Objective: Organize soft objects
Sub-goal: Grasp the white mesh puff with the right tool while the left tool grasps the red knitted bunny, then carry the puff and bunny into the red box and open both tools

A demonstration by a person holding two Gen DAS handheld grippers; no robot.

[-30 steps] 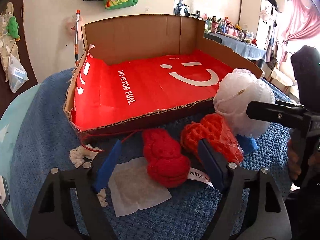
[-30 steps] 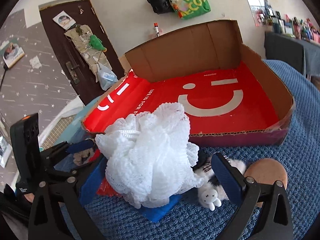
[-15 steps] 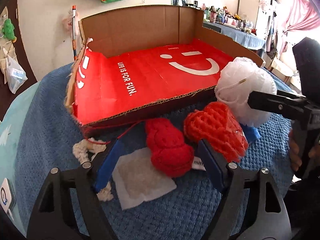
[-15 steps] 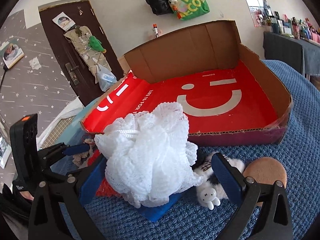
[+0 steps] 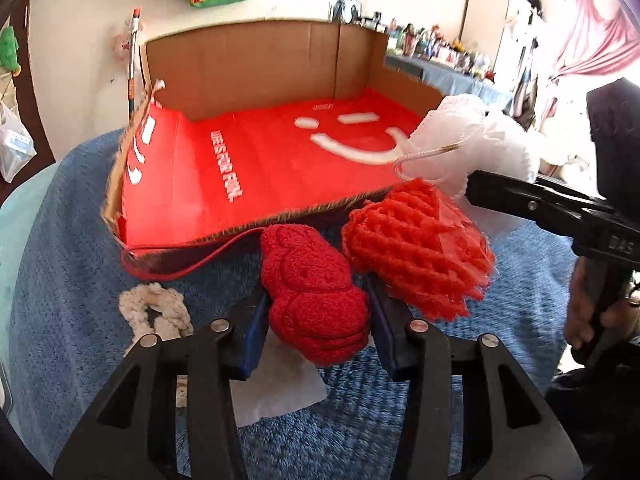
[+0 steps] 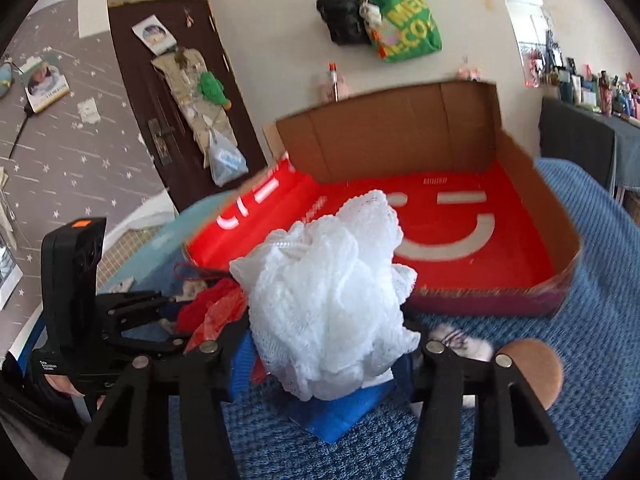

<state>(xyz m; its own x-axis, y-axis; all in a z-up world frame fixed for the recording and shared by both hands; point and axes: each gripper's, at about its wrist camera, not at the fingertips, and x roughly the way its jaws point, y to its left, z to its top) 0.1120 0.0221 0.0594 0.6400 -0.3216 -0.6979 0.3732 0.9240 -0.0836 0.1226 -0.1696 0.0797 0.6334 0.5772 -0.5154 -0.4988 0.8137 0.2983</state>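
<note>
Left wrist view: the left tongs [image 5: 316,334] are closed around a red terry-cloth toy [image 5: 314,294], a plump bear-like figure with a looped, nubbly pile, its blue pads pressing both flanks. Just right of it, touching, lies a red knitted heart [image 5: 416,248] of open waffle-like stitch, partly wrapped in clear film. A cream knotted yarn piece [image 5: 154,312] and a flat white sheet [image 5: 276,396] lie on the blue textured blanket [image 5: 60,280], the sheet under the left tongs. Only this view shows those two items and the toy's shape.

Right wrist view: the right tongs [image 6: 326,360] are closed on a white mesh bath pouf [image 6: 328,300], a crumpled ball of netting with a cord loop, held above the blanket just in front of the box. Below it sits a blue cloth [image 6: 340,412]; to the right are a small white-and-black plush [image 6: 460,342], largely hidden, and a round brown pad [image 6: 532,368] — things the left wrist view does not show.

Both views: a shallow corrugated cardboard box [image 5: 256,60] with brown walls and a glossy red liner printed with a white smiling face and "LIFE IS FOR FUN", standing behind the soft objects. In the left wrist view the pouf [image 5: 476,144] appears at the box's near right corner, beside the heart.
</note>
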